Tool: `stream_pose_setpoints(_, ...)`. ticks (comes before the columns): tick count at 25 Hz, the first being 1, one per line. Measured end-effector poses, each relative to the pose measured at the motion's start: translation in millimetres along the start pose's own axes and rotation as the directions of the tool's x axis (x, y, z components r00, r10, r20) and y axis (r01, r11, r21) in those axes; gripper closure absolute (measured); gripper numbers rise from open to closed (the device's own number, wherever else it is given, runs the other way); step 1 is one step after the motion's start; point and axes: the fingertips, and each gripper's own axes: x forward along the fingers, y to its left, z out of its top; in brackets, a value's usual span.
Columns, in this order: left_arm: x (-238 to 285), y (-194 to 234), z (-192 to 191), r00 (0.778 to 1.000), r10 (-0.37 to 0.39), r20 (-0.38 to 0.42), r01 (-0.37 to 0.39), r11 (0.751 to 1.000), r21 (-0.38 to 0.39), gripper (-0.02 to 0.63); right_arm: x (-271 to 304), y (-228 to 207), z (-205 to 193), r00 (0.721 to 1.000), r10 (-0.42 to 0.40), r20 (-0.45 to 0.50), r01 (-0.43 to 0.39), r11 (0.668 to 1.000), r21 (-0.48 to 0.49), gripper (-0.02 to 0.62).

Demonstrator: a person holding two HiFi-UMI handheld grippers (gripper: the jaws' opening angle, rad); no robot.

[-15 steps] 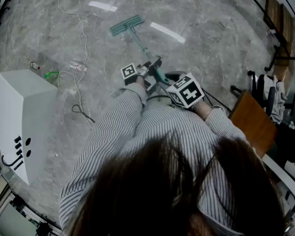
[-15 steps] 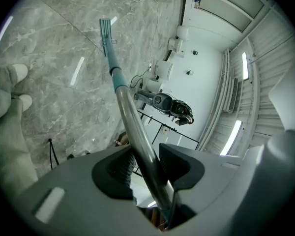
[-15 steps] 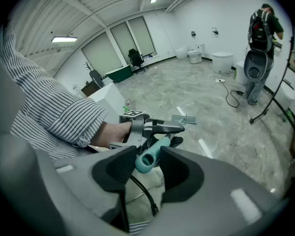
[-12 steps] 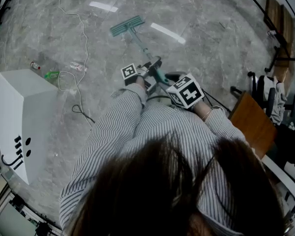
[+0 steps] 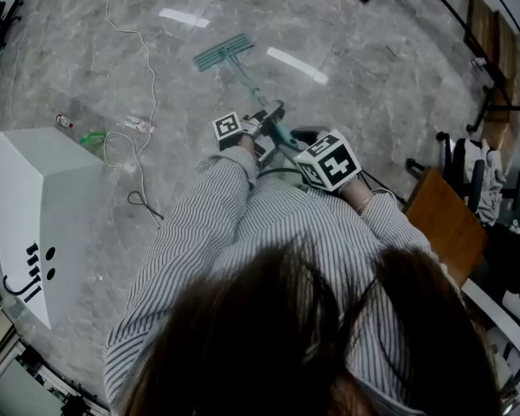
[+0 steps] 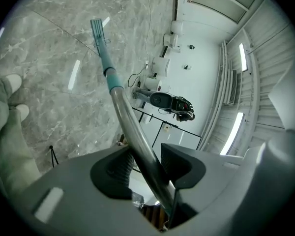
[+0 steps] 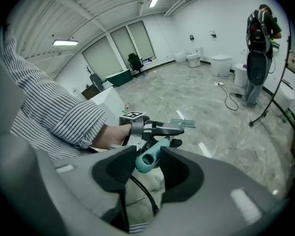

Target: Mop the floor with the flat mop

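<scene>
Flat mop with a teal ribbed head and a steel-and-teal pole (image 5: 224,50) is held in both my grippers. My left gripper (image 6: 142,166) is clenched on the bare steel stretch of the pole, which passes slantwise between its jaws and runs on down to the head. My right gripper (image 7: 147,162) is clamped round the open teal grip at the pole's top end, just behind the left one and close to my striped sleeve (image 7: 54,117).

Out from there, the head lies flat on the grey marbled floor (image 5: 373,76), well ahead of me, with the pole sloping back to my grippers. A thin white cable (image 5: 143,55) trails over the floor to the left of the head. Small bits of litter (image 5: 63,120) lie beyond the cable, near a white cabinet (image 5: 43,206).

As I judge it, I am mid-stroke. To do it well I should press down through the left gripper so the whole head stays flat, and steer with the right. Long overlapping passes should work best, and I should turn the head short of the cable so it does not snag.
</scene>
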Motion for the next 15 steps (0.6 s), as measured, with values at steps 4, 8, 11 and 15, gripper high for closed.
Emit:
stream_pose_setpoints(4, 12.1, -6.9, 6.7, 0.999, 0.020, -0.038, -0.018, 0.998, 0.052, 0.414, -1.7, -11.7, 11.8, 0.999, 0.011, 0.034, -0.010, 1.000, -0.021, 0.445)
stream_pose_setpoints(8, 28.0, -0.1, 22.9, 0.999, 0.037, 0.012, -0.038, 0.992, 0.117, 0.407, -4.0, -31.1, 17.9, 0.999, 0.013, 0.044, -0.011, 1.000, -0.028, 0.446)
stream_pose_setpoints(11, 37.5, -3.0, 38.6, 0.999, 0.033, 0.038, -0.037, 0.992, 0.123, 0.405, -4.6, -42.9, 32.3, 0.996, 0.023, 0.086, -0.023, 1.000, -0.004, 0.446)
stream_pose_setpoints(15, 47.3, -42.2, 63.9, 0.995, -0.032, 0.094, 0.023, 0.995, 0.101, 0.405, 9.3, -54.6, 69.6, 0.993, 0.038, 0.108, -0.036, 0.999, -0.023, 0.446)
